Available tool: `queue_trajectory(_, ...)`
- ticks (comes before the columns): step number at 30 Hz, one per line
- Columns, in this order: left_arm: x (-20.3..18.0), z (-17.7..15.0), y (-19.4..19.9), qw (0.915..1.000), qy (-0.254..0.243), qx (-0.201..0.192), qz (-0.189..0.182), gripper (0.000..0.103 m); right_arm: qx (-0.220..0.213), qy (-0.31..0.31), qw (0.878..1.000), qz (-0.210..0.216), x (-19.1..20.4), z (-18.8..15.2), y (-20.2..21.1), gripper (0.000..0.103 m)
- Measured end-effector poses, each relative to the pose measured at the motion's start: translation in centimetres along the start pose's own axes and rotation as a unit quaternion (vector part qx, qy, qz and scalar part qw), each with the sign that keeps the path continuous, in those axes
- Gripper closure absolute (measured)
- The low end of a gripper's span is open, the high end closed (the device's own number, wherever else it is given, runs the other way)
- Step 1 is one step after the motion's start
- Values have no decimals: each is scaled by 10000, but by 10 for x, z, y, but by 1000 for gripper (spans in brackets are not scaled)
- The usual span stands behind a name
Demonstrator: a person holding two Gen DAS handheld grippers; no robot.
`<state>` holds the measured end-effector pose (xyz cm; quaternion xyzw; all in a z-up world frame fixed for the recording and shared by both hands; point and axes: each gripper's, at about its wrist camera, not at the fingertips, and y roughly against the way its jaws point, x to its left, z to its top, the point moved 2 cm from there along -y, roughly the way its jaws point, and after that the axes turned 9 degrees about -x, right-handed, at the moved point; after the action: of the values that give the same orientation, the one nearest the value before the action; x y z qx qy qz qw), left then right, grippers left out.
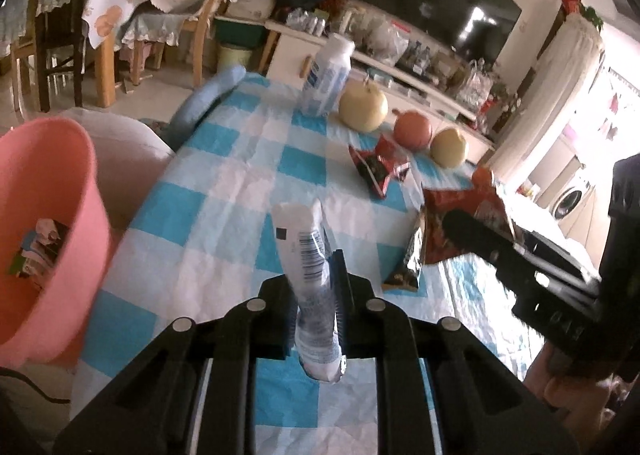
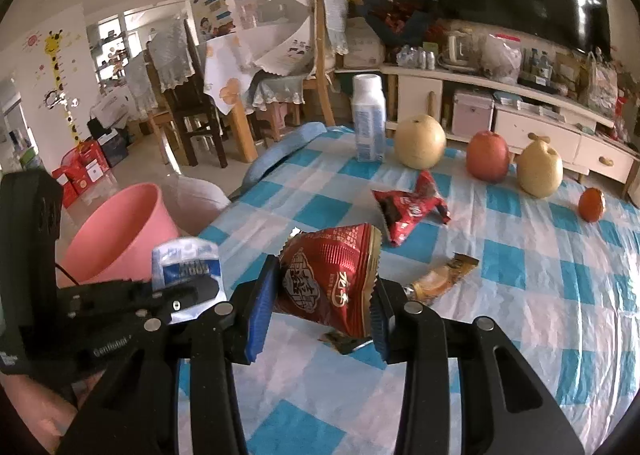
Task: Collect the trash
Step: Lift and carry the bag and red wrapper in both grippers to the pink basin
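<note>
Left claw, bottom centre of its view, clamped tight on a flattened white pouch, pinched mid-body so it stands up clear of the checked worktop; right claw, bottom centre of its view, grips a red wrapper at partial width, bag puffed btwn pads; both prob. held for dropping in the pink bin at left edge; further back, small red wrapper and brown wrapper lie loose, w/ bottle and fruit at far edge.
</note>
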<state>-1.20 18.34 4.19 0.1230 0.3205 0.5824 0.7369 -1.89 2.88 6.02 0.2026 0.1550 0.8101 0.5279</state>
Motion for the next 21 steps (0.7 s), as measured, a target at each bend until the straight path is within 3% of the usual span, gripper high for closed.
queue_trajectory(9,58,34,47,9942,476,-829,496,86,-33,273,9986,443,58,13,-5,61)
queue_trajectory(21,159,60,92,9627,1519,-1554,1609,86,64,873,9872,1333,178,36,-46,61)
